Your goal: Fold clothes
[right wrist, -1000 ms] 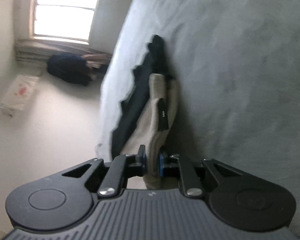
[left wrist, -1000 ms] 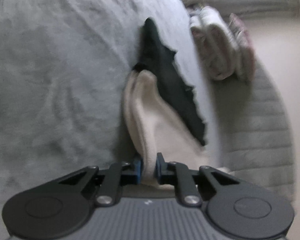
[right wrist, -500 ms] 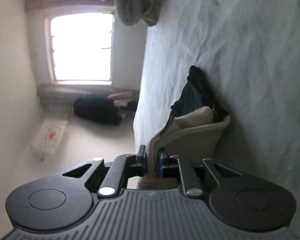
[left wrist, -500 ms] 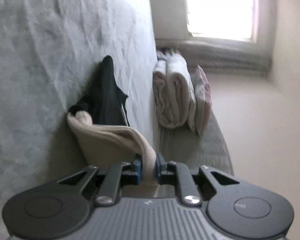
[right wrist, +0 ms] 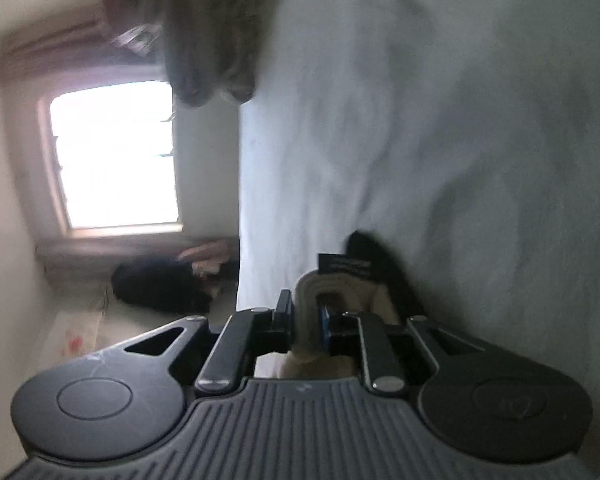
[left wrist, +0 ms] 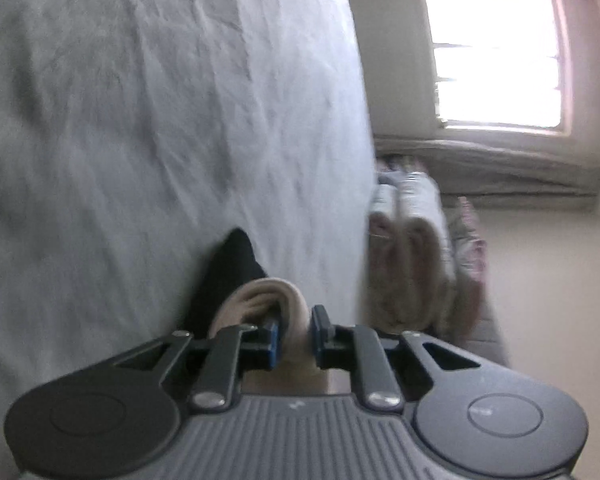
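Two grippers gather a cream garment over a grey bed as the fold closes.

The left gripper (left wrist: 293, 334) and right gripper (right wrist: 306, 320) each have a bunched edge of the cream garment (left wrist: 259, 300) between their jaws, which are opening; the pads look in contact with the cloth. The garment lies directly ahead of both grippers, doubled over a black garment (left wrist: 227, 272) on the bed (left wrist: 139, 120), its length running away from the fingers. Neither hand appears nearer. Releasing likely comes next. Folded laundry (left wrist: 412, 256) sits at the bed's edge, below the window (left wrist: 496, 48).
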Motion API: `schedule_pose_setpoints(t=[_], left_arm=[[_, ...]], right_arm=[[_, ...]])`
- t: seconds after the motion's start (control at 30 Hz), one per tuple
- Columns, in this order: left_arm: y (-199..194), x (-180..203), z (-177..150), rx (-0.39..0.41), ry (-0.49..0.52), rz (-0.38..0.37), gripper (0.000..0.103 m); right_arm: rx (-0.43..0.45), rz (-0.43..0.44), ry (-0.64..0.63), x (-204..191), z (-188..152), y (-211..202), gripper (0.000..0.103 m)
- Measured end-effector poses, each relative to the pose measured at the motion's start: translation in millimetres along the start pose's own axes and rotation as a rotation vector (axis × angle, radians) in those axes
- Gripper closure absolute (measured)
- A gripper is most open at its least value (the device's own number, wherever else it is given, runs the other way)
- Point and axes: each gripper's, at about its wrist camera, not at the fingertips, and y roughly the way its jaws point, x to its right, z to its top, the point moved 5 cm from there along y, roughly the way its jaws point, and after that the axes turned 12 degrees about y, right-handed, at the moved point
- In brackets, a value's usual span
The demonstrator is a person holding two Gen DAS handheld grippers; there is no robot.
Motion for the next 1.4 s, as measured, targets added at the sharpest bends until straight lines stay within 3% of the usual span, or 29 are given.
schedule_pose_setpoints(t=[0.07, 0.13, 0.17, 0.2, 0.27, 0.4, 0.47, 0.53, 0.73, 0.87, 0.97, 1.07, 1.17, 1.27, 1.3, 1.4], left_arm=[[3, 2, 6, -0.02, 0.034, 0.002, 0.074], [-2, 12, 14, -0.011, 0.13, 0.012, 0.059], [-5, 18, 17, 0.001, 0.184, 0.024, 0.049], [-8, 22, 21, 0.01, 0.234, 0.037, 0.039], [-9, 29, 26, 0.021, 0.325, 0.086, 0.028], [-1, 31, 23, -0.076, 0.441, 0.237, 0.028], [-6, 29, 8, -0.151, 0.496, 0.275, 0.028], [-17, 29, -2, -0.174, 0.523, 0.288, 0.028], [-41, 24, -5, -0.24, 0.346, 0.313, 0.028], [-43, 16, -28, -0.345, 0.249, 0.248, 0.024], [-35, 1, -41, -0.328, 0.148, 0.213, 0.027], [-28, -8, -41, -0.207, 0.092, 0.191, 0.05], [-18, -11, -41, -0.101, 0.062, 0.179, 0.057], [-7, -8, -46, -0.022, 0.11, 0.175, 0.068], [-4, -7, -48, 0.0, 0.127, 0.184, 0.074], [-4, 0, -52, 0.04, 0.164, 0.249, 0.078]], right_arm=[[-0.012, 0.026, 0.012, 1, 7, -2, 0.079], [0.026, 0.039, -0.037, -6, 15, -12, 0.063], [0.059, 0.041, -0.066, -10, 19, -18, 0.047], [0.089, 0.044, -0.09, -14, 22, -25, 0.047], [0.115, 0.025, -0.139, -20, 28, -34, 0.047], [0.102, -0.124, -0.316, -28, 12, -35, 0.047], [0.07, -0.182, -0.394, -27, -3, -41, 0.047], [0.043, -0.229, -0.436, -24, -13, -48, 0.047], [-0.004, -0.267, -0.343, -22, -26, -70, 0.046], [-0.064, -0.347, -0.375, -21, -43, -71, 0.045], [-0.091, -0.35, -0.361, -10, -53, -58, 0.044], [-0.079, -0.315, -0.353, -4, -60, -44, 0.044], [-0.035, -0.26, -0.336, -7, -61, -25, 0.046], [0.034, -0.286, -0.351, -3, -64, -9, 0.079], [0.063, -0.294, -0.364, -3, -66, -8, 0.08], [0.136, -0.315, -0.403, -9, -78, -12, 0.081]])
